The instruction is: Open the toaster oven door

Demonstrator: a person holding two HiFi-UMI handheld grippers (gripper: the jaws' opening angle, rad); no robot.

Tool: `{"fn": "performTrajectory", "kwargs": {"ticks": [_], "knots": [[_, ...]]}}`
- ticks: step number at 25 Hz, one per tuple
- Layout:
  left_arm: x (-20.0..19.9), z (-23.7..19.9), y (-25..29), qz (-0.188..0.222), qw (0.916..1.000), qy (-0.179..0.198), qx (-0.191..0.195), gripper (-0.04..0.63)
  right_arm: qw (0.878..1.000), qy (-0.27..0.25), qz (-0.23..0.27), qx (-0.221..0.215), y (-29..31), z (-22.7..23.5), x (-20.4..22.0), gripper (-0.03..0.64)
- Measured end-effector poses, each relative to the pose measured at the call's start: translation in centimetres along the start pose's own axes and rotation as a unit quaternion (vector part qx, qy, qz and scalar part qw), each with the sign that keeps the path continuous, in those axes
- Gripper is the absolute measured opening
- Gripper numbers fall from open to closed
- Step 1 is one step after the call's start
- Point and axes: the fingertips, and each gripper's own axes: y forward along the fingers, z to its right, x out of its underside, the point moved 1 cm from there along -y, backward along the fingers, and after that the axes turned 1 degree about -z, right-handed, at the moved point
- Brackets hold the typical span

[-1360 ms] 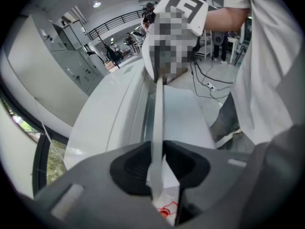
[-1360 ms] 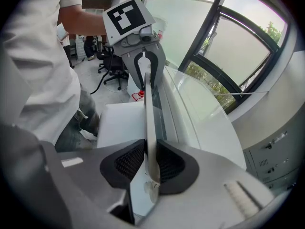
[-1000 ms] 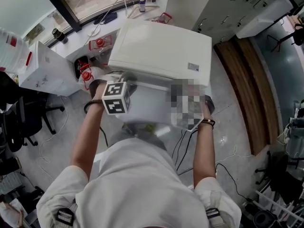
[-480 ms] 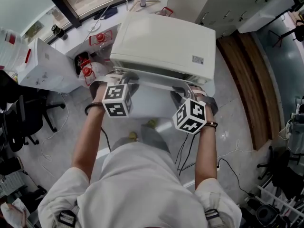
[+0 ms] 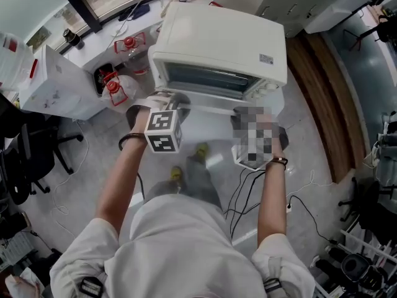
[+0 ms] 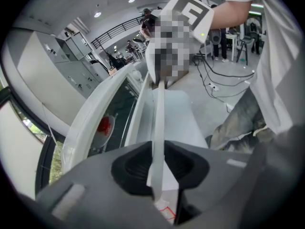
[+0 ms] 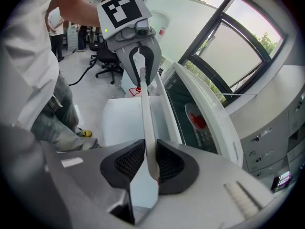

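Observation:
The white toaster oven (image 5: 217, 39) stands on a white table (image 5: 205, 129) ahead of me in the head view. Its door (image 6: 136, 109) is tipped a little open at the top, and a dark strip (image 5: 205, 78) shows under the oven's top edge. The long white door handle (image 5: 208, 107) runs between both grippers. My left gripper (image 5: 175, 101) holds the handle's left end. Its jaws have just been closing, and the bar (image 6: 158, 123) sits pressed between its pads (image 6: 156, 168). My right gripper (image 5: 243, 113) is shut on the right end of the bar (image 7: 144, 113), seen close up in the right gripper view (image 7: 150, 163).
A white box (image 5: 59, 85) and bottles with red caps (image 5: 115, 87) stand to the left of the oven. Black cables (image 5: 248, 185) trail over the floor by my feet. An office chair (image 5: 31, 148) is at far left, and a wooden strip (image 5: 316, 92) at right.
Both grippers have moved toward me and slightly down with the handle. The dark strip under the oven's top edge has widened as the door tipped outward.

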Motion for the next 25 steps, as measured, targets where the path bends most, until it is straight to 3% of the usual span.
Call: {"fn": "performTrajectory", "kwargs": {"ticks": [6,10,25], "knots": [[0.8,2.9,0.4,0.005,0.9999,0.007,-0.009,0.072,0.999,0.007,-0.021,0.025,0.6,-2.9,0.3,0.077],[1.2,4.9,0.8,0.005,0.9999,0.009,-0.004,0.074,0.999,0.019,-0.02,0.041,1.0,-4.6,0.7,0.08],[1.6,8.1,2.6,-0.012,0.999,0.003,-0.042,0.078,0.996,0.013,-0.006,0.086,2.3,-7.9,2.2,0.083]]}}
